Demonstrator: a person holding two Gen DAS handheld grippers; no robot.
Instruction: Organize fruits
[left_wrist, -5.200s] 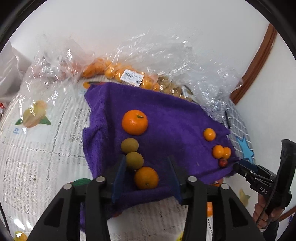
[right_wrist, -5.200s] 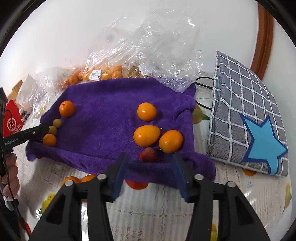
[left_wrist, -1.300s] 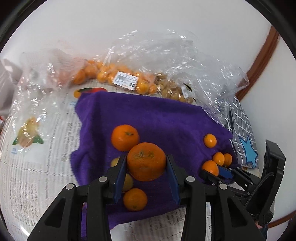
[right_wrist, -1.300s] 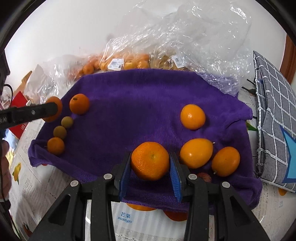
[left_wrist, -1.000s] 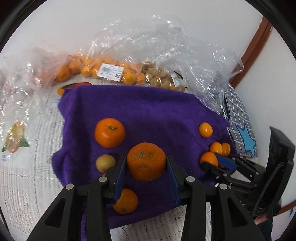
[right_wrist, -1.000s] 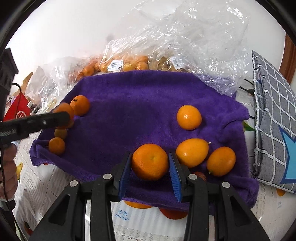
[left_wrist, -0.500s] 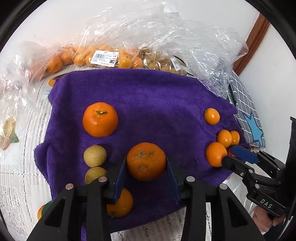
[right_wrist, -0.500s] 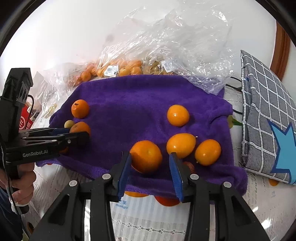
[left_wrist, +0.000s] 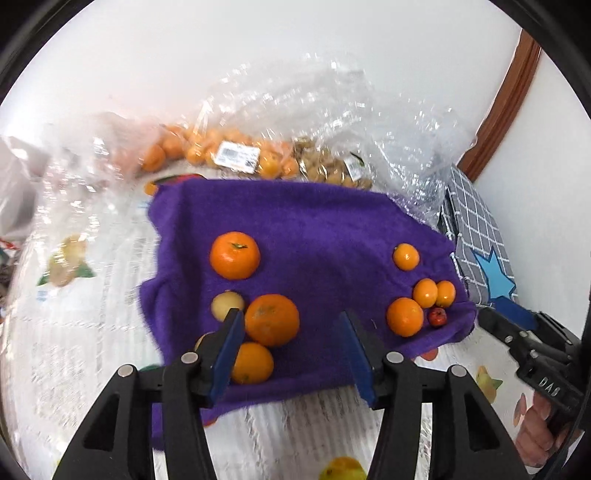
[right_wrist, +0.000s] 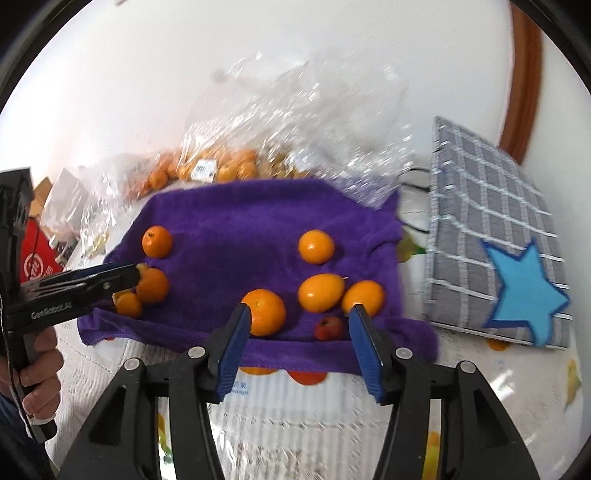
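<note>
A purple towel (left_wrist: 314, 229) (right_wrist: 236, 229) lies on the table with fruit on it. My left gripper (left_wrist: 291, 354) is open and empty; a large orange (left_wrist: 272, 319) lies on the towel by its left finger, among another orange (left_wrist: 234, 254), a smaller orange (left_wrist: 252, 362) and a yellowish fruit (left_wrist: 226, 304). My right gripper (right_wrist: 300, 343) is open and empty; an orange (right_wrist: 264, 312) lies on the towel by its left finger, near several smaller oranges (right_wrist: 320, 291) and a small red fruit (right_wrist: 327, 327).
Clear plastic bags (left_wrist: 258, 147) (right_wrist: 280, 140) of oranges and brownish fruit lie behind the towel. A grey checked cushion with a blue star (right_wrist: 495, 251) (left_wrist: 480, 236) lies to the right. The white patterned tablecloth (right_wrist: 295, 413) shows in front. A red box (right_wrist: 33, 258) stands at the far left.
Both grippers have opened and let go of their oranges, which now rest on the towel. Both grippers have pulled back toward the towel's near edge.
</note>
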